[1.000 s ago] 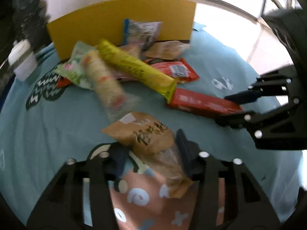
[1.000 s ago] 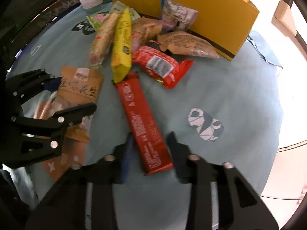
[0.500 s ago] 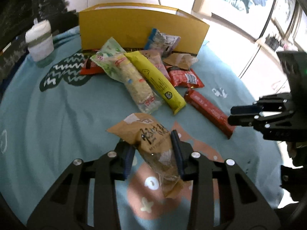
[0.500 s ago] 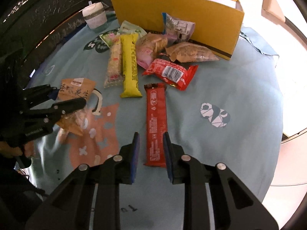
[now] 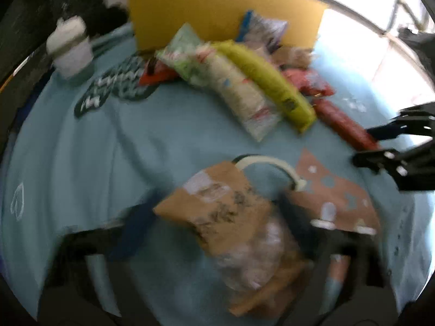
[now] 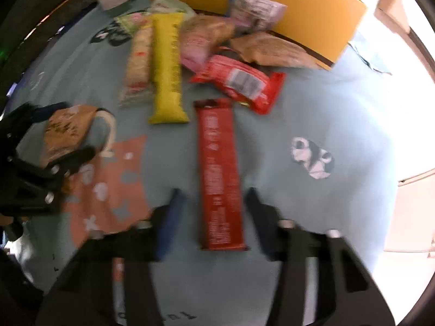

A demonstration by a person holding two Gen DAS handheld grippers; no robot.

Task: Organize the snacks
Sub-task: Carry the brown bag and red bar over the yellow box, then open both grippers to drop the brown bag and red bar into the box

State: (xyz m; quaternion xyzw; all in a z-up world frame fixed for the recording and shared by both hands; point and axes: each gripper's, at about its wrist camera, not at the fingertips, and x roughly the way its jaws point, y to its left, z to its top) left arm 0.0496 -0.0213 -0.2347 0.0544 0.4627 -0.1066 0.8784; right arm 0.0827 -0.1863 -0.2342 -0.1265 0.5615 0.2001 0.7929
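A brown snack bag (image 5: 228,217) with a clear lower half lies on the blue cloth between the spread fingers of my left gripper (image 5: 217,225), which is open around it. My right gripper (image 6: 214,217) is open, its fingers either side of the near end of a long red bar (image 6: 217,168). The brown bag also shows in the right wrist view (image 6: 65,130). Behind lie a yellow tube pack (image 6: 167,65), a pale cracker pack (image 6: 138,62), a red pouch (image 6: 242,81) and more bags in front of a yellow box (image 6: 307,8).
A white lidded cup (image 5: 70,49) stands at the far left of the round table. The blue cloth (image 5: 95,149) has an orange patch (image 6: 108,184) and a panda print (image 6: 312,157). Bright windows lie to the right.
Both grippers have opened wide. The left has let go of the brown bag, and the right has moved forward so its fingers flank the red bar's near end. Both views are blurred by motion.
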